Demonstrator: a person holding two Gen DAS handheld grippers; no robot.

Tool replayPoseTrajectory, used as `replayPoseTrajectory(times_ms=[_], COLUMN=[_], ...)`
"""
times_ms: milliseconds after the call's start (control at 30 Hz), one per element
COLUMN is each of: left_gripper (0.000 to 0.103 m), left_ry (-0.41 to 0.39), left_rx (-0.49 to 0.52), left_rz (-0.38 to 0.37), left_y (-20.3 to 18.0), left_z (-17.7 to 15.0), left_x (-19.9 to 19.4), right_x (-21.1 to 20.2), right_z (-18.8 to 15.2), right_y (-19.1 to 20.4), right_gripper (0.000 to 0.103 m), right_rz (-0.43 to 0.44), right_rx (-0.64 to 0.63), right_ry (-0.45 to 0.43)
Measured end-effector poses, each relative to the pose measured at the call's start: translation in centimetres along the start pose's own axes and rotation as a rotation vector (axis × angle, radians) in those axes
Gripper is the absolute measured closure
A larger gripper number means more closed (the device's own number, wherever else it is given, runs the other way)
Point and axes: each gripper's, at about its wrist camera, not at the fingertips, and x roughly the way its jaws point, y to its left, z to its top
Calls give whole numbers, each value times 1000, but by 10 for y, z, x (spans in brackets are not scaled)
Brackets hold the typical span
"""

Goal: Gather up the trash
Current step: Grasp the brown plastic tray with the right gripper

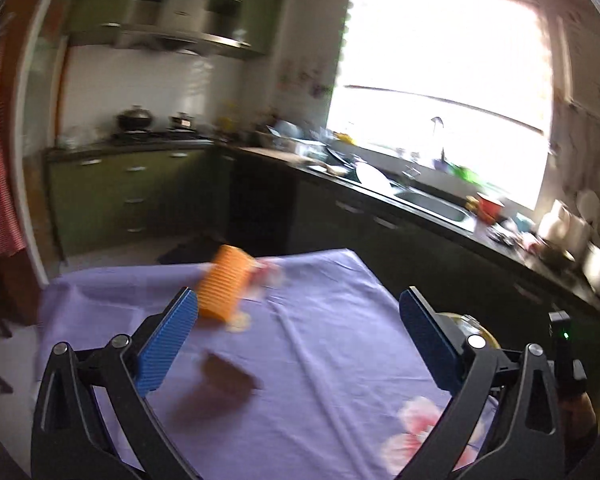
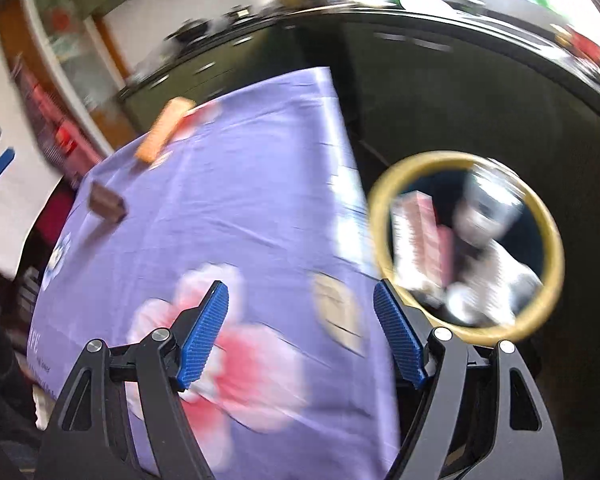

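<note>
Both views were motion-blurred, so I logged only what read clearly. My left claw [image 1: 298,344] had its blue ribbed pads wide apart, gripping nothing, above the bench [image 1: 340,320], which wore a creased lilac cloth with pink flower prints. My right claw [image 2: 300,336] was likewise spread, nothing between the pads, over a pink flower on the cloth near the bench's right edge.

Trash left on the bench: an orange ribbed pack [image 1: 224,288], boxy, ridged like corrugated card, lying at the far left part of the cloth. In the left view its long axis ran from near-left to far-right, far end pointing toward the kitchen counter; its near end sat just beside the left pad's tip in the picture. In the right view the same pack [image 2: 162,130] looked long and slim, with the same slant. Closer in lay a brown wrapper-like block [image 1: 228,374], dark, short, rectangular, long axis roughly crosswise to the left claw; in the right view [image 2: 107,202] it was well apart from the orange pack. A flat beige scrap [image 2: 338,314] lay on the cloth between the right claw's pads in the picture, too blurred to name.

A round bin with a yellow rim [image 2: 466,244] stood just beside the bench's right edge, holding a pink-and-white carton and crumpled white and clear stuff.
</note>
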Motion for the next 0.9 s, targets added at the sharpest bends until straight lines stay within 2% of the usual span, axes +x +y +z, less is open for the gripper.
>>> replayPoseTrajectory(times_ms=[133,267,433,567,733,900], left_gripper=[7,7,7,7,7,7], left_ry=[-21,-3,10,14,30,44], left_rx=[-50,-83,-85,-98,-109,-109], left_rz=[79,106,135,141,139,134], left_y=[41,66,87,98,108,110], left_z=[-2,-10,-18,-22,-26,-29], left_x=[-9,-12,-15,-16,-13,-11], right_x=[24,55,92,121,156,182], right_z=[25,40,47,60,72,76], right_y=[63,137,205,242,266,276], right_gripper=[29,28,28,28,29,41], right_rz=[108,233,298,305,265,240], right_rx=[-131,-298,-452,-532,-595,-623], right_ry=[10,29,35,21,58,97])
